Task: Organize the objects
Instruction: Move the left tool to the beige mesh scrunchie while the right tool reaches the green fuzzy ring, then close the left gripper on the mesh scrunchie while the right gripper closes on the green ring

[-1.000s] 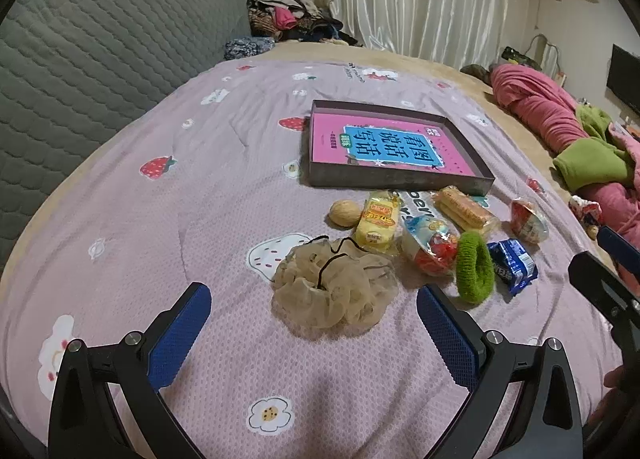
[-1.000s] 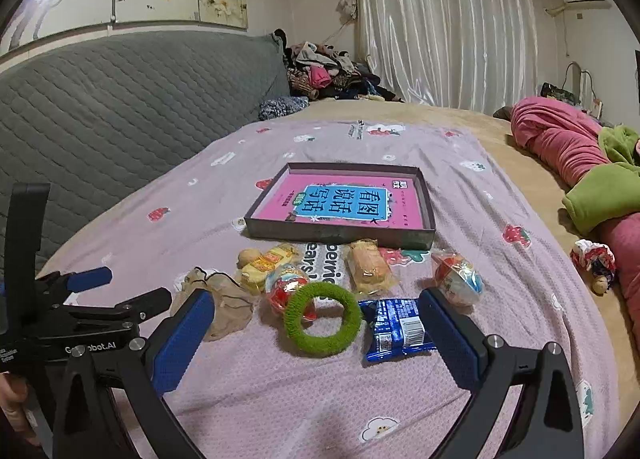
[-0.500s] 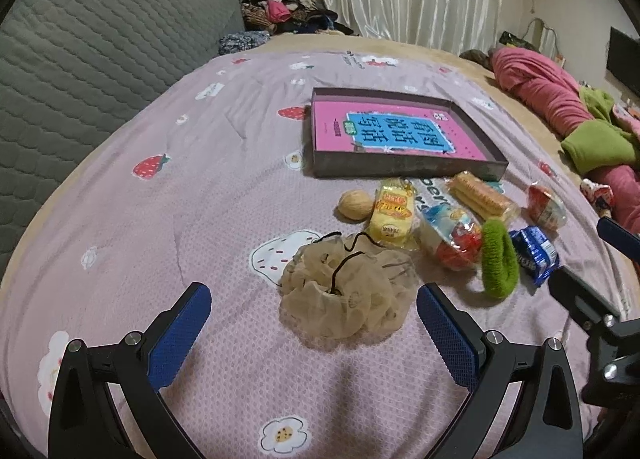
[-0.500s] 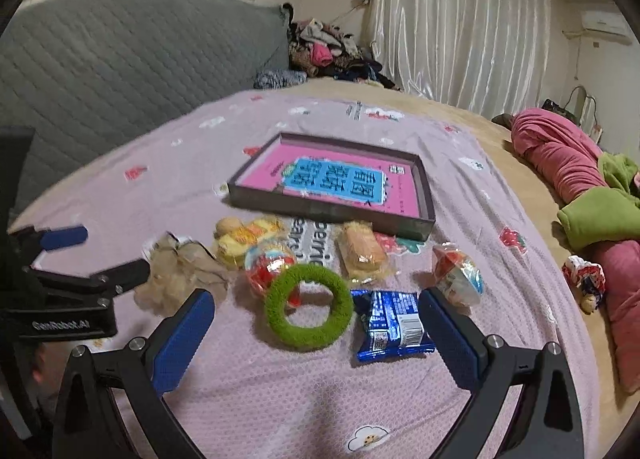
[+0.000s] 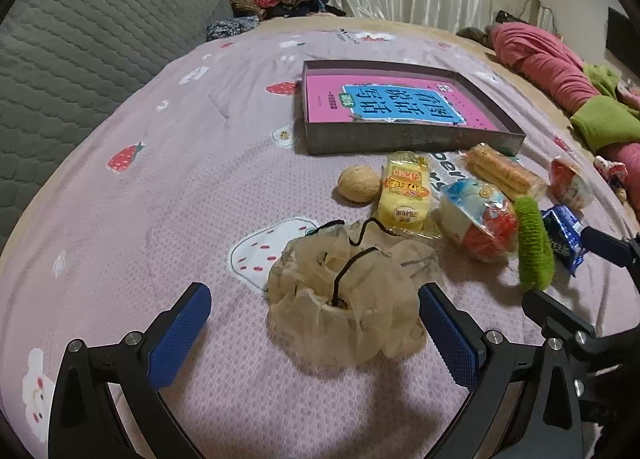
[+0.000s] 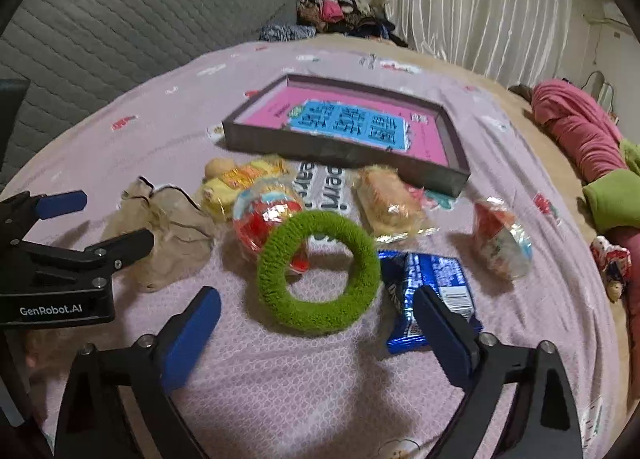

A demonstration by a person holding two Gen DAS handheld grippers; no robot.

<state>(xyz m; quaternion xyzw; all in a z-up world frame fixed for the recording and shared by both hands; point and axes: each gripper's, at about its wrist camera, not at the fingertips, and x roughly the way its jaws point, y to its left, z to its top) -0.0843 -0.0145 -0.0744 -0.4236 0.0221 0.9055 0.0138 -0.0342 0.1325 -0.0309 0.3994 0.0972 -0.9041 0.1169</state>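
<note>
On the bed, sorting not begun: tray (image 5: 408, 141) holds only a book.
Left view: left gripper (image 5: 314, 323) wide apart, straddling one beige scrunchie (image 5: 348, 299), not pressing.
Right view: right gripper (image 6: 316, 323) closing, empty, before one green ring (image 6: 318, 293); six snacks, one blue packet (image 6: 432, 291).

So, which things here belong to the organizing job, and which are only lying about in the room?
For the job:
- beige scrunchie
- green ring
- blue packet
- yellow snack
- shallow box

Lying about:
- pink blanket
- clothes pile
- curtain
</note>
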